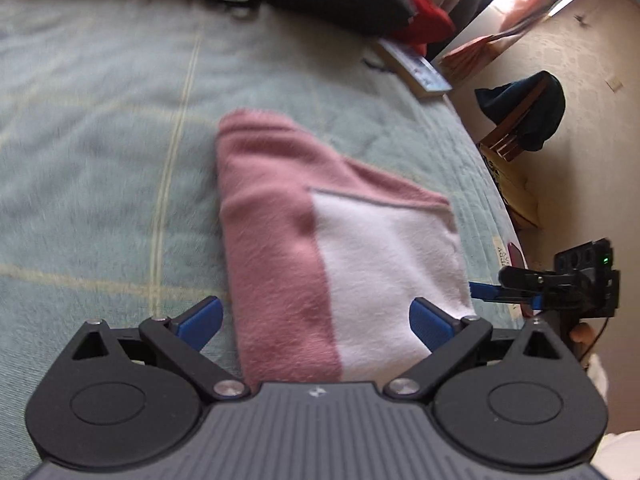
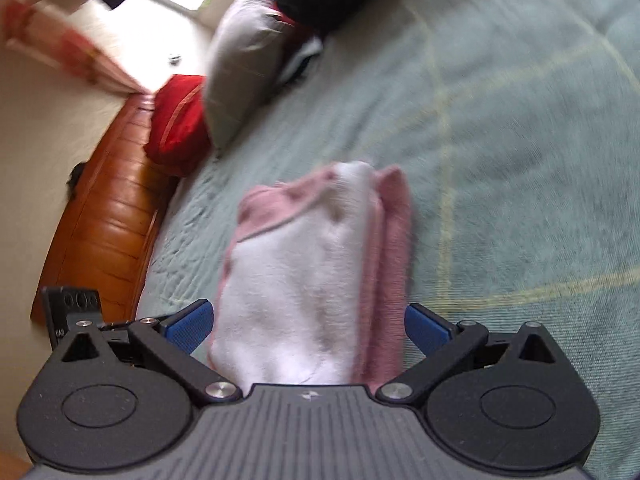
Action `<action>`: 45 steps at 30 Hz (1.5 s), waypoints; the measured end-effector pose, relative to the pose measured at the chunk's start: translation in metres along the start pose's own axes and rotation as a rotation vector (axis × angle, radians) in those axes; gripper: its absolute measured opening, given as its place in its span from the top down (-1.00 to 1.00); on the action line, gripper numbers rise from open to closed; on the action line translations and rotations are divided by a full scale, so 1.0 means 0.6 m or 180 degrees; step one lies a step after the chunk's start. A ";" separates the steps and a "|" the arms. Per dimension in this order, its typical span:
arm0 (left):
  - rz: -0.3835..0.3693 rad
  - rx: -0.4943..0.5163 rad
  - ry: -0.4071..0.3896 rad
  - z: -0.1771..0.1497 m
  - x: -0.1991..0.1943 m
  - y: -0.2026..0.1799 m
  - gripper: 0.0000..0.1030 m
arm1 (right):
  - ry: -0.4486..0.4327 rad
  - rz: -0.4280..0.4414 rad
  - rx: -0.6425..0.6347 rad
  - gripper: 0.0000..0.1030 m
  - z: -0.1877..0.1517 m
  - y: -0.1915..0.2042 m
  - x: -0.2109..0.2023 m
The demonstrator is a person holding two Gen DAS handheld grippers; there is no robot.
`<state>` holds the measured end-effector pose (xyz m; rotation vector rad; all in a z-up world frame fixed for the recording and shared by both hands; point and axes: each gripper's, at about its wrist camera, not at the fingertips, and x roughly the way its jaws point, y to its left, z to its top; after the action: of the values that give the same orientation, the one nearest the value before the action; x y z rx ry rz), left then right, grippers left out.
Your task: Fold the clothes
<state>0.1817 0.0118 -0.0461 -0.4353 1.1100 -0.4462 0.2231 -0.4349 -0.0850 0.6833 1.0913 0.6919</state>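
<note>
While both grippers hover wide open, holding nothing, folded pink-and-white garment (image 1: 340, 248) lies on green bedspread (image 1: 100, 140) nr its edge. Left gripper (image 1: 316, 320) & right gripper (image 2: 308, 326): garment betw. spread fingers, pads clear.

The left gripper (image 1: 316, 322) points down at a slant, and its two blue fingers (image 1: 200, 320) stand wide apart with no pad pressing on anything. The right gripper (image 2: 308, 326) also tips down, and its blue fingers (image 2: 188, 326) are spread just as wide. In the left wrist view the right gripper (image 1: 486, 292) shows from the side at the right edge, with a fingertip of the person's hand (image 1: 582, 334) just under it.
</note>
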 end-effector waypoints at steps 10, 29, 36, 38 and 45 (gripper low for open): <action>-0.0484 -0.0378 0.0448 0.039 0.079 0.061 -0.93 | 0.0209 0.0122 0.0291 -1.00 0.019 -0.025 0.059; -0.0946 -0.0594 0.0454 0.020 0.113 0.055 -0.97 | 0.0426 0.0306 0.0187 -1.00 0.000 0.000 0.070; -0.0926 -0.0696 0.0361 0.037 0.139 0.044 -0.96 | 0.0382 0.0353 0.0143 -1.00 0.014 0.009 0.095; -0.0934 -0.0610 0.0367 0.031 0.135 0.036 -0.96 | 0.0400 0.0385 0.0130 -1.00 0.010 0.010 0.088; -0.0996 -0.0778 0.0385 0.038 0.147 0.046 -0.96 | 0.0318 0.0600 0.0264 -1.00 0.015 -0.009 0.089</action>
<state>0.2391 -0.0109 -0.1185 -0.8122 1.2240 -0.6197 0.2489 -0.3977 -0.1155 0.8375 1.1617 0.8530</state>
